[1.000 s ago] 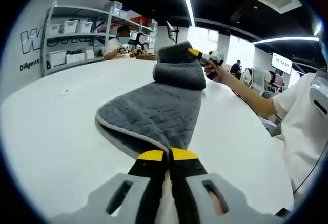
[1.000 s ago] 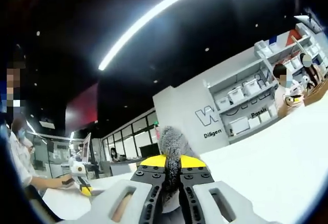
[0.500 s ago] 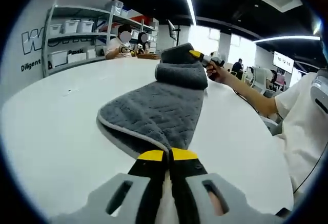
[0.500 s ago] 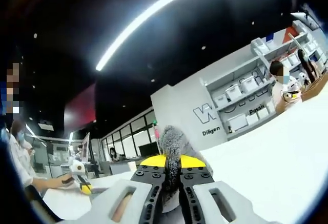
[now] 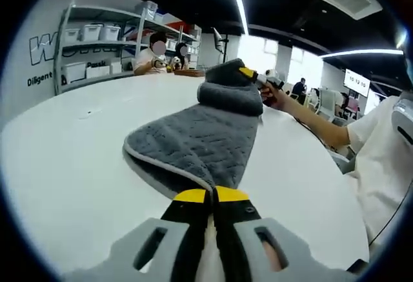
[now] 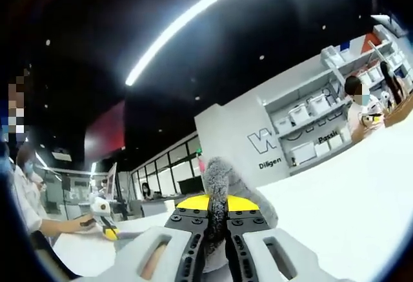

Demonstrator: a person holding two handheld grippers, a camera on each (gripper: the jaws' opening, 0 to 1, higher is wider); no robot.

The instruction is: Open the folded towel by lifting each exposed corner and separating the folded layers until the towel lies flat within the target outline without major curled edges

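1. Nearest in the left gripper view, the left gripper (image 5: 211, 196) is sitting with its jaws pinched together on the near corner of the gray towel (image 5: 193, 141), low over the near edge of the white table (image 5: 71, 153).
2. From that pinch the towel is running straight away across the table, so its long axis is lining up with the left gripper's jaws. The near part is lying on the table with a pale hem curling along its left side, where a fold is puffing up instead of lying flat.
3. Farther out the towel is rising into a rolled hump, and the right gripper (image 5: 253, 73) is holding the far end up off the table, with the person's hand (image 5: 276, 94) and arm behind it.
4. In the right gripper view, its jaws are closed on a tuft of towel (image 6: 218, 180) sticking up between the yellow tips, and the left gripper (image 6: 107, 231) is showing small at the lower left.
5. So the two grippers are gripping opposite ends, and my guess is the coming move is pulling them apart along that axis to stretch the layers open.
6. No target outline visible on the table from here, so can't tell how well it's placed.
7. Way back, shelves (image 5: 97, 37) with white bins are standing against the wall.
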